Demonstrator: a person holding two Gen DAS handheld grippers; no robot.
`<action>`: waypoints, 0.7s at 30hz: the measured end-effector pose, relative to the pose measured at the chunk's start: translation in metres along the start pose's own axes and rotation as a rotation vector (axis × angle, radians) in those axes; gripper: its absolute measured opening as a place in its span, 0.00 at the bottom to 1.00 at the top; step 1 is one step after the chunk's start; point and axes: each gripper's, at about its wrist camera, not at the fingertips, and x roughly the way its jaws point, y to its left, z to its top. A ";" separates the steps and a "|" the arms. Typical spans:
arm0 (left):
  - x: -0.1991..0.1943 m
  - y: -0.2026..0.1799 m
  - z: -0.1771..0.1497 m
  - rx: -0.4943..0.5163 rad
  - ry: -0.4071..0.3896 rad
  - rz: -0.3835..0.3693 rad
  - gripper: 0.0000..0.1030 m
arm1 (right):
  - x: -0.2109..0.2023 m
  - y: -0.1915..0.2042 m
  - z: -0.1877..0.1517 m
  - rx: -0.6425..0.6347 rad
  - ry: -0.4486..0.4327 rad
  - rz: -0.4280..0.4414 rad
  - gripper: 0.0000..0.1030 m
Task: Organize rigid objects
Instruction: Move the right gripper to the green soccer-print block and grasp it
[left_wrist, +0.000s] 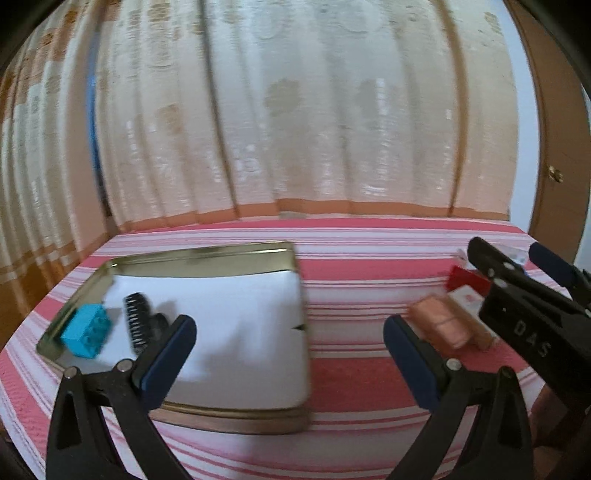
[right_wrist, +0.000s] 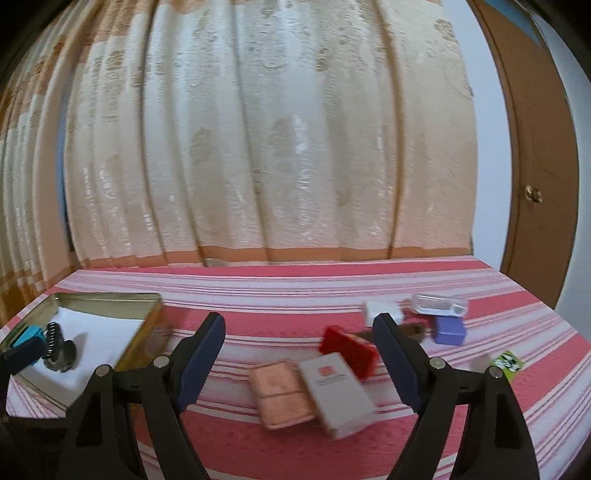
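My left gripper (left_wrist: 291, 354) hangs open and empty over the near right part of a gold tin tray (left_wrist: 203, 254) lined in white. In the tray's left end lie a turquoise brick (left_wrist: 86, 334) and a black coiled spring (left_wrist: 138, 325). My right gripper (right_wrist: 301, 354) is open too, with nothing between its pads. Just past it lie a copper box (right_wrist: 280, 395), a white box with a red logo (right_wrist: 338, 395) and a red box (right_wrist: 349, 350). The left wrist view shows the right gripper (left_wrist: 513, 254) above the copper box (left_wrist: 443, 325).
A red and white striped cloth (right_wrist: 295, 291) covers the table. Farther right lie a small white box (right_wrist: 382, 314), a clear case (right_wrist: 439, 304), a purple box (right_wrist: 448, 330) and a green card (right_wrist: 506, 363). A cream curtain (right_wrist: 258, 147) hangs behind, with a brown door (right_wrist: 535, 166) at right.
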 end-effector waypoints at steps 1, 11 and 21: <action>0.000 -0.005 0.000 0.005 -0.002 -0.005 1.00 | -0.001 -0.006 0.000 0.006 0.001 -0.008 0.81; -0.001 -0.047 0.003 0.055 0.007 -0.059 1.00 | -0.004 -0.062 0.001 0.031 0.013 -0.087 0.81; 0.006 -0.081 0.004 0.077 0.054 -0.124 1.00 | -0.006 -0.112 -0.001 0.048 0.047 -0.148 0.81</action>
